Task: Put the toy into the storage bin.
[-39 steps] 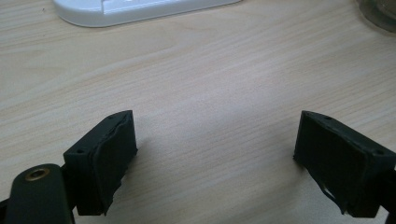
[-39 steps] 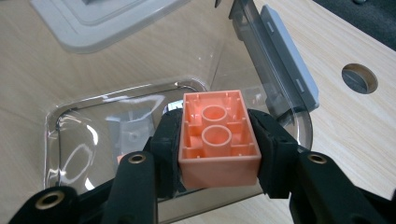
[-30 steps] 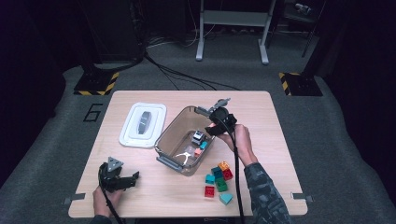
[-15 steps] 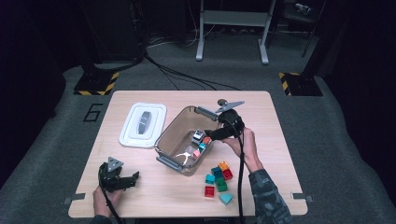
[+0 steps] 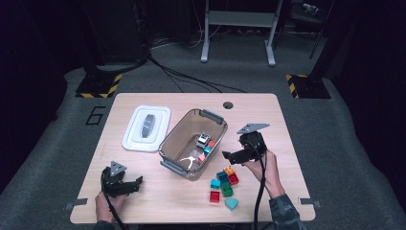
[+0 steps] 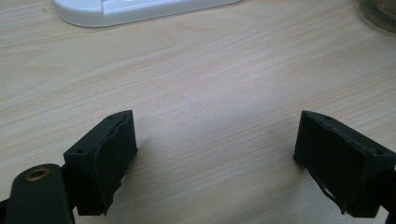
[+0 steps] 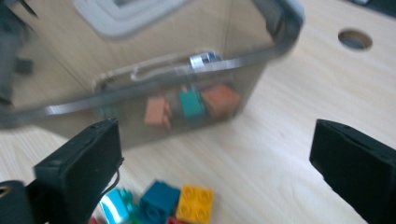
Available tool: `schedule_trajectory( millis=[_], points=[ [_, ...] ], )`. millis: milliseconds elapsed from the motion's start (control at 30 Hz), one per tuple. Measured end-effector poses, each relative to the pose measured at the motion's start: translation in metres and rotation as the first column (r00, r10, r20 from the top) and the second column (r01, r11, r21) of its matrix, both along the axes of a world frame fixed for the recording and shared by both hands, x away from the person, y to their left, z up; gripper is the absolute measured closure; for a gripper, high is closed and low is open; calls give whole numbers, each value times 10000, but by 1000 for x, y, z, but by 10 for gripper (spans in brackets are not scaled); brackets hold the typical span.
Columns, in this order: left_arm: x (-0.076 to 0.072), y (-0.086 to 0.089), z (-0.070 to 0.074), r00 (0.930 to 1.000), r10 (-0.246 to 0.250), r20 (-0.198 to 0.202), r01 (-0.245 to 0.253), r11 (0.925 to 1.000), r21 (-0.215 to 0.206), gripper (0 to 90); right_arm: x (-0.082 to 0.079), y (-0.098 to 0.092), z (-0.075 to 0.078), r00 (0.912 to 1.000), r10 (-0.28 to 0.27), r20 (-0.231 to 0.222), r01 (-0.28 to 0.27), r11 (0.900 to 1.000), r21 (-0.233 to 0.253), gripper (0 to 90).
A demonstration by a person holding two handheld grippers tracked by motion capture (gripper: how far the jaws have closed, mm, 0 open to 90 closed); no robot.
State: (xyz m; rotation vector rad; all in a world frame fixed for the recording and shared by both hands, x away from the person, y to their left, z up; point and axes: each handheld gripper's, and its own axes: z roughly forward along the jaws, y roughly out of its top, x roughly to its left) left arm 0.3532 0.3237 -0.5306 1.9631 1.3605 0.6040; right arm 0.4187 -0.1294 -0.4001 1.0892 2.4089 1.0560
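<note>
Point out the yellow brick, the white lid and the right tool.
yellow brick (image 7: 196, 203), right gripper view, studded top.
white lid (image 5: 146, 127), high view, grey centre handle.
right tool (image 7: 212, 175), right gripper view, gap between open jaws.

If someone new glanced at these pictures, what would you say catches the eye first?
Probably the cluster of bright toy bricks on the wooden table, just beside the clear plastic bin at its centre, which already holds a few bricks. The right gripper hovers open above the cluster, and the bin's white lid lies to the left.
</note>
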Motion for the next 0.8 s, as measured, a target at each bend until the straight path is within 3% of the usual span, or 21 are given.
schedule_trajectory(
  millis=[267,400,433,533,733,800],
  points=[
    [0,0,0,10000,2,-1,-2,10000,3,126,-17,-17,-37,9981,-351,-503,357,9993,126,0],
    [0,0,0,10000,14,2,-14,10000,9,127,-23,-20,-63,9943,-446,-968,466,9987,182,0],
    [0,0,0,10000,14,-2,-14,10000,9,127,-24,-19,-70,9912,-379,-1271,411,9989,224,0],
    [0,0,0,10000,9,-3,-9,10000,14,127,-25,-17,-82,9876,-397,-1517,421,9990,127,8],
    [0,0,0,10000,24,4,-24,10000,12,127,-27,-12,-96,9835,-590,-1708,555,9981,-256,168],
    [0,0,0,10000,25,5,-25,10000,14,127,-28,-12,-98,9804,-669,-1853,632,9977,-259,263]
  ],
)
